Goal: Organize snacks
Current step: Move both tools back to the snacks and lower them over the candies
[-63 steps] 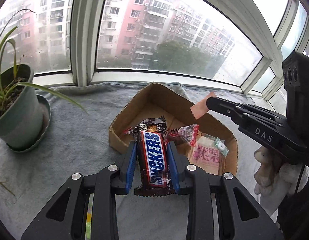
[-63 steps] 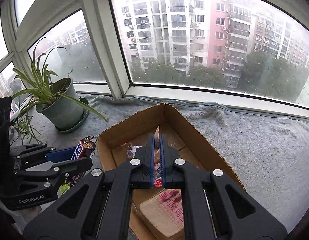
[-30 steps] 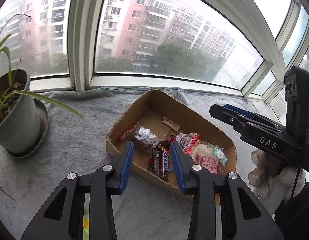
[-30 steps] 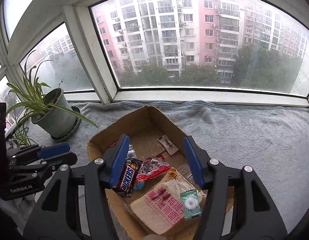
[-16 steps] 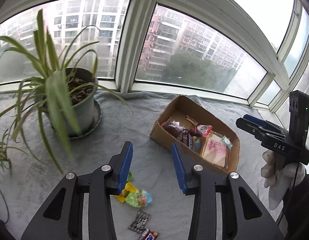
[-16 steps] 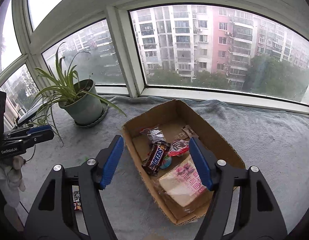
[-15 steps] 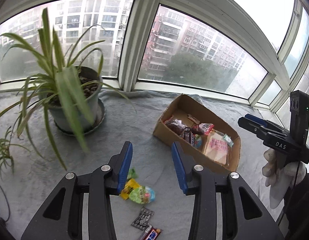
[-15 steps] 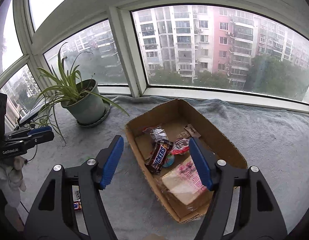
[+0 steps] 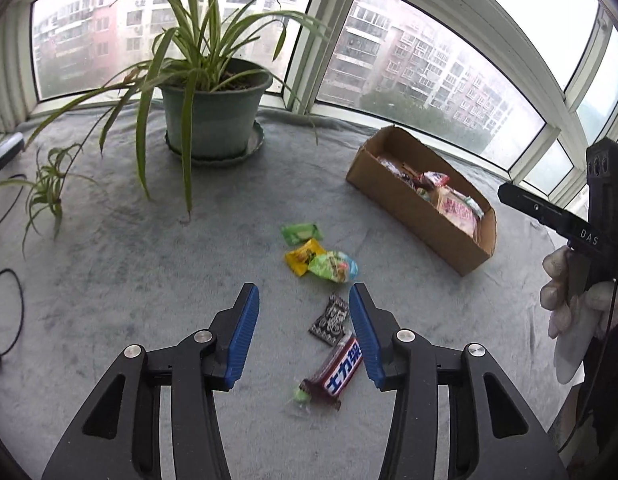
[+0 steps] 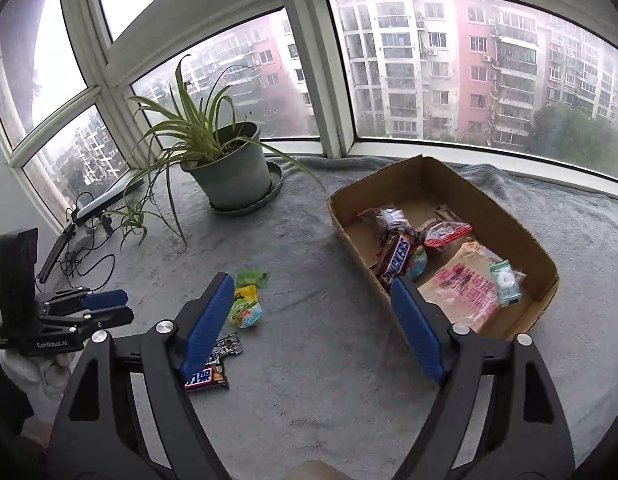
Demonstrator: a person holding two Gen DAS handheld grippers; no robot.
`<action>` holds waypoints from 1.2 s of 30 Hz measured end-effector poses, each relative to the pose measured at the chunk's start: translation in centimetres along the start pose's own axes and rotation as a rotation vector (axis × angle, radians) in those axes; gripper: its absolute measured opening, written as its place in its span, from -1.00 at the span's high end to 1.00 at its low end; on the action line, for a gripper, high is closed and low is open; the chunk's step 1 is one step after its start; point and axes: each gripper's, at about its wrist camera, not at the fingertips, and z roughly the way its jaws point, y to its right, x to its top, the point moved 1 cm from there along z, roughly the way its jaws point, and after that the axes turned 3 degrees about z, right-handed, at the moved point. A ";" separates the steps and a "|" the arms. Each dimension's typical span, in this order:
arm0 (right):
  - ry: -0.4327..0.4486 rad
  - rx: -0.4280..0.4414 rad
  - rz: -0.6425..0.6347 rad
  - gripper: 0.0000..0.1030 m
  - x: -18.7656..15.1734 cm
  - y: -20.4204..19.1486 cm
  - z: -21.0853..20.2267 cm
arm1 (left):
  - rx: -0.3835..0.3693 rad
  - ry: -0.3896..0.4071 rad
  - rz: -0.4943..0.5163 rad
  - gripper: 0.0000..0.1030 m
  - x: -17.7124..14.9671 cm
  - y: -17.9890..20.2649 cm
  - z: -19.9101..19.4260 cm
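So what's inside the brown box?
The cardboard box holds a Snickers bar, a big pink packet, a green mint pack and red wrappers. Anything beneath them is hidden.

Small green wrapper [image 9: 301, 395] beside chocolate bar [image 9: 336, 372], perhaps blurred candy

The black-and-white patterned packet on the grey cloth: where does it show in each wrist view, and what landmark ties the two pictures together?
Left wrist view: the black-and-white packet lies low and centre, close beside the right-hand finger of the left gripper.
Right wrist view: it lies lower left, partly hidden behind the left-hand finger of the right gripper.
Shared landmark: the candy bar with white Chinese lettering lying right next to it.
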 end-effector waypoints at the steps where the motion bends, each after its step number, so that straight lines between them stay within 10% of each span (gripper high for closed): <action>1: -0.013 0.000 -0.009 -0.62 -0.3 -0.4 0.4 | -0.004 -0.008 0.005 0.12 -0.8 0.2 0.0; 36: -0.314 0.037 -0.289 -0.40 -4.2 -7.1 15.9 | 0.018 -0.077 0.208 0.11 -6.7 4.5 6.7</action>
